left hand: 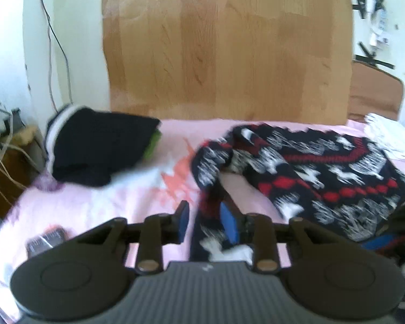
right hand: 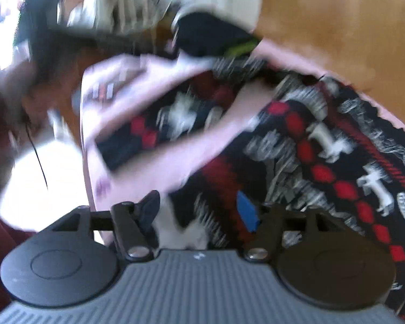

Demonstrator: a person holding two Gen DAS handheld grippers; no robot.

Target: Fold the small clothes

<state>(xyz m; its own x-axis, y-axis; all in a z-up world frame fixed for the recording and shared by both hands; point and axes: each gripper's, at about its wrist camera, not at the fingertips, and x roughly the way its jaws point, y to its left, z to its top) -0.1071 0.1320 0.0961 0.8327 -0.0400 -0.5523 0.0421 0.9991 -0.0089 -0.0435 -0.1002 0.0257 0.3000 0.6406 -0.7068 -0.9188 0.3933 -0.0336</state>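
A pink sheet [left hand: 116, 197] covers the bed, with a wooden headboard [left hand: 224, 48] behind it. On the sheet lies the patterned sweater [left hand: 318, 172], black with red bands and white animal figures; its body spreads to the right in the left wrist view, and its long axis runs roughly across the bed. One sleeve [left hand: 210, 178] bends away from the body and runs down toward the camera, so that its lower end lies right in front of the left gripper [left hand: 203, 222]. A folded dark stack [left hand: 100, 145] sits well apart at the far left corner of the sheet.

The left gripper's jaws stand partly spread, and the sleeve passes through the gap between them. The blue pads do not look pressed onto the cloth, though blur makes contact hard to rule out. I judge the sleeve to be this hand's next target, to be pinched and carried over the body.

The right gripper [right hand: 199, 210] hangs over the sweater's [right hand: 337, 148] lower edge, its jaws also partly spread, with knit and a white patch showing between them. The heavy blur here leaves it unclear whether the pads touch the cloth; nothing looks clamped. Each hand is nearest its own end of the garment.
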